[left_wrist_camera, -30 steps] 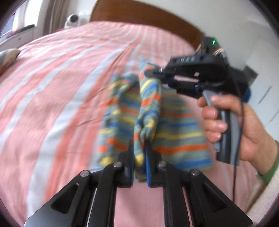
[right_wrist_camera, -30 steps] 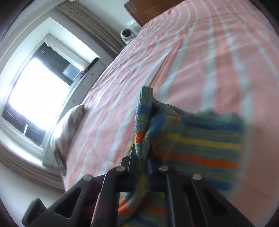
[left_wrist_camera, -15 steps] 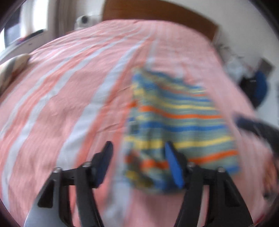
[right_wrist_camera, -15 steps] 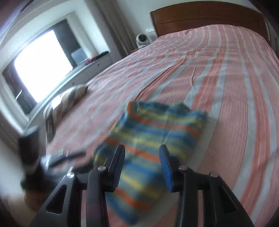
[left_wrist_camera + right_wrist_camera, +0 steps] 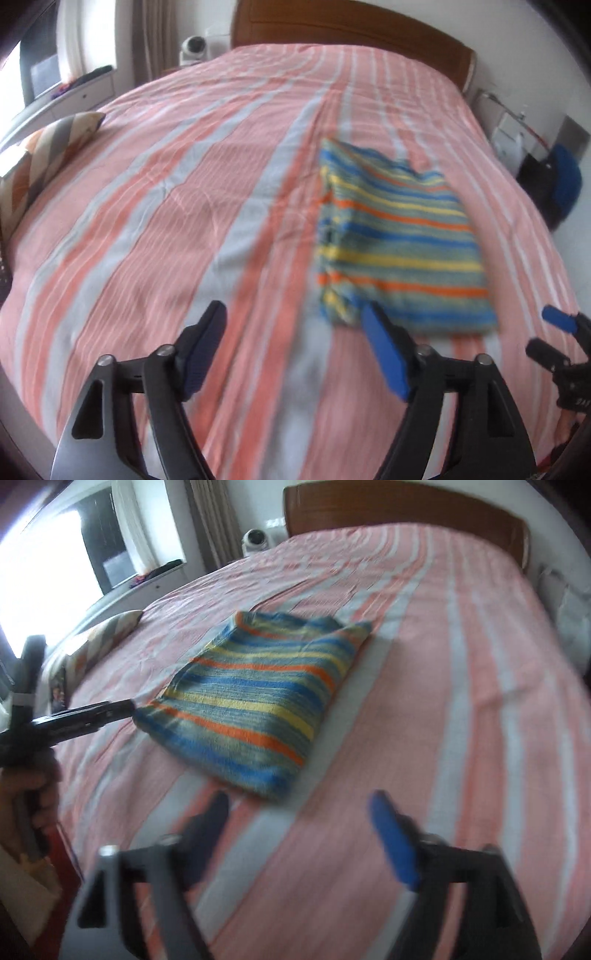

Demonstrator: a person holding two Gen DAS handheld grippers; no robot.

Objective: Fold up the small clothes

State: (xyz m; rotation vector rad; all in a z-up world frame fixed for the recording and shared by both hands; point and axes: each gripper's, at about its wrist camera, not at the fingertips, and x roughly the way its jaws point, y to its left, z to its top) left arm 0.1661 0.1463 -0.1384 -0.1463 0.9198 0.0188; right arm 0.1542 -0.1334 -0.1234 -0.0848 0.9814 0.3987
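Jaws of both grippers gape, folded striped garment (image 5: 399, 240) lying ahead, untouched.

A: What fills the room?
B: A wide bed (image 5: 155, 229) under a cover striped pink, orange and pale grey, with a brown wooden headboard (image 5: 351, 33) at the far end against a white wall (image 5: 369, 491).

A: And on the left?
B: A bright window (image 5: 44, 583) with pale curtains (image 5: 210, 520), a white drawer unit (image 5: 81, 92) below it, and a zigzag-patterned pillow (image 5: 40, 155) at the bed's left edge. A small white camera-like device (image 5: 194, 48) stands by the headboard.
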